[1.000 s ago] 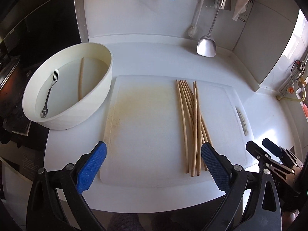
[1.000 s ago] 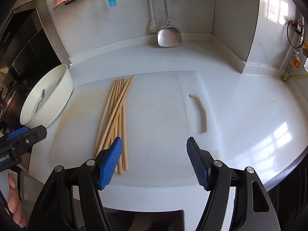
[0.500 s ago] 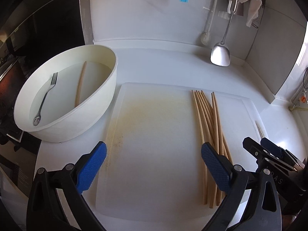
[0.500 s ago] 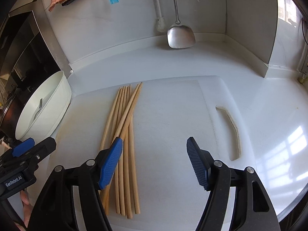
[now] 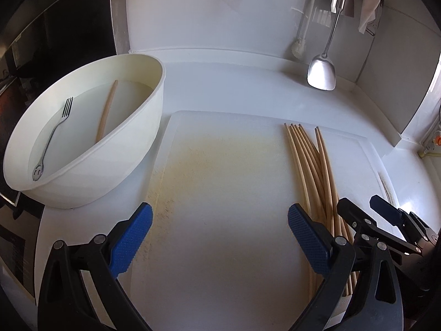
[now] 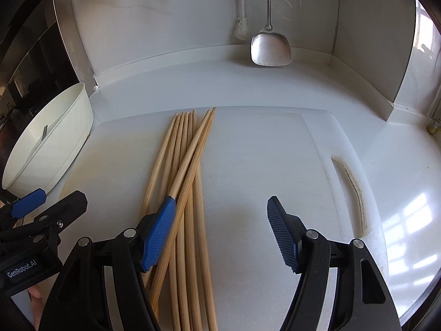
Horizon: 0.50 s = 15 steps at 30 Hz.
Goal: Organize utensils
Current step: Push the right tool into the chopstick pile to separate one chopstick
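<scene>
From the left wrist camera, a bundle of pale wooden chopsticks (image 5: 311, 165) lies on the right part of a white plastic cutting board (image 5: 220, 193), long axes running from 6 toward 12 o'clock, the thin tips fanned slightly at the far end. The left gripper (image 5: 220, 237) hangs over the bare, yellow-stained middle of the board with its jaws spread wide and nothing between them; its ribbed blue pads (image 5: 307, 238) touch nothing that can be seen. At 9 to 10 o'clock a round cream bowl (image 5: 132, 143) holds a metal fork (image 5: 52, 138) and one more wooden stick (image 5: 106, 110), both pointing roughly toward 12. A steel spatula (image 5: 321, 73) hangs at 1 o'clock against the wall. The right gripper (image 5: 383, 215) enters at 4 o'clock.

From the right wrist camera, the same chopsticks (image 6: 187, 171) run from 6 to 12 o'clock, two of them crossing the rest diagonally toward 1 o'clock. The right gripper (image 6: 220, 231) is spread wide and holds nothing; its left blue pad (image 6: 158, 233) sits over the bundle, though contact cannot be told, and the right pad is over bare board (image 6: 275, 151). The bowl (image 6: 63, 138) sits at 9 o'clock.
</scene>
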{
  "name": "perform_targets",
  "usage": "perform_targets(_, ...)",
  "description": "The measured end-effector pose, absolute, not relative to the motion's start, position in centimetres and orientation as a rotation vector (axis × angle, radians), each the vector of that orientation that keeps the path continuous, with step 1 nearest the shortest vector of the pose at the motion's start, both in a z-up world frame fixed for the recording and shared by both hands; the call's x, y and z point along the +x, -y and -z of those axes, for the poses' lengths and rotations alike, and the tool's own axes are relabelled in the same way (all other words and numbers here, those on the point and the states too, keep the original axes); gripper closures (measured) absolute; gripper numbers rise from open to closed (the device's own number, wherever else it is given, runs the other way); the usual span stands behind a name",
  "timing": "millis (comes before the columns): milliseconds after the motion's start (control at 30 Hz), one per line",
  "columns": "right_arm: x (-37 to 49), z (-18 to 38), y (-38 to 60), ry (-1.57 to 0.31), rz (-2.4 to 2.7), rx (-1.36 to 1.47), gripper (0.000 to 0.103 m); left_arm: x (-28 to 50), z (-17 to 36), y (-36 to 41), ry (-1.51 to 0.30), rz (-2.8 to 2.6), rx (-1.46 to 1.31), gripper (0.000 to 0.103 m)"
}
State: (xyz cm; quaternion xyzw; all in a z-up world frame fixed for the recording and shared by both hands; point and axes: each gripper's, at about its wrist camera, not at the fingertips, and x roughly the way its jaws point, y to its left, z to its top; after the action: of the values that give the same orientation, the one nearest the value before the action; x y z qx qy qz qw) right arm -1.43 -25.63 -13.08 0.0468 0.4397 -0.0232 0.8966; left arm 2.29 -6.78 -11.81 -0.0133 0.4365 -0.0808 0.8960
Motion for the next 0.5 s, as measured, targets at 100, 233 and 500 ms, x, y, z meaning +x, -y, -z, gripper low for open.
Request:
perform_targets(100, -1.38, 13.16, 25.44, -0.906, 0.051, 0.087, 0.037, 2.3, 11.91, 6.84, -0.903, 0.173, -0.028, 0.006)
perform_targets(233, -1.48, 13.19, 24.94, -0.899, 0.056, 0.043, 0.037, 2.38, 12.07, 6.98, -0.907, 0.172, -0.03, 0.006)
perform_targets(500, -1.74, 12.97, 25.64, -0.885, 0.112, -0.022, 0.037, 2.42, 12.18, 7.66, -0.911, 0.189, -0.032, 0.006)
